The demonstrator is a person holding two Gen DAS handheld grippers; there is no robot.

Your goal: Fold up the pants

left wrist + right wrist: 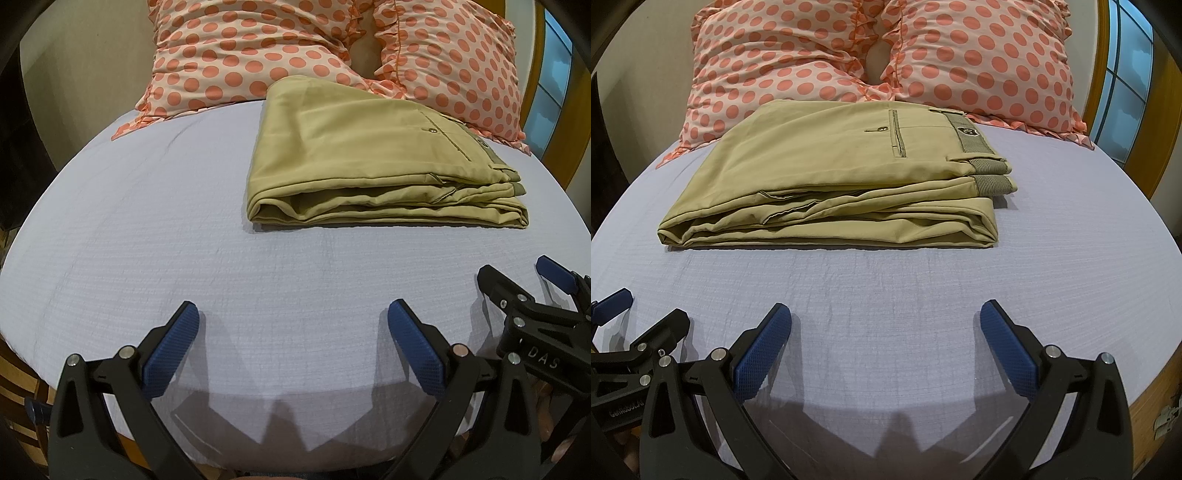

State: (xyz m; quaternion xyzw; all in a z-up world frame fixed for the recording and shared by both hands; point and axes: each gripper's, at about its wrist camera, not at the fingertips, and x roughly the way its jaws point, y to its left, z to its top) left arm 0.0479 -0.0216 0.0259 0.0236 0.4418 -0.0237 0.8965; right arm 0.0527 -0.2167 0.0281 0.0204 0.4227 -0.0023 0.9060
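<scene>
Khaki pants (pixel 369 158) lie folded in a flat stack on the pale blue bed sheet (pixel 147 229), back pocket and waistband up; they also show in the right wrist view (pixel 831 177). My left gripper (pixel 293 317) is open and empty, low over the sheet near the bed's front edge, well short of the pants. My right gripper (pixel 886 317) is open and empty, beside the left one and just as far from the pants. Each gripper shows at the edge of the other's view: the right gripper (pixel 524 284) and the left gripper (pixel 646 314).
Two polka-dot pillows (pixel 783 62) (pixel 990 62) lean at the head of the bed, just behind the pants. A wooden bed frame (pixel 1145 413) edges the mattress at the right. A window (pixel 1126 74) is at the far right.
</scene>
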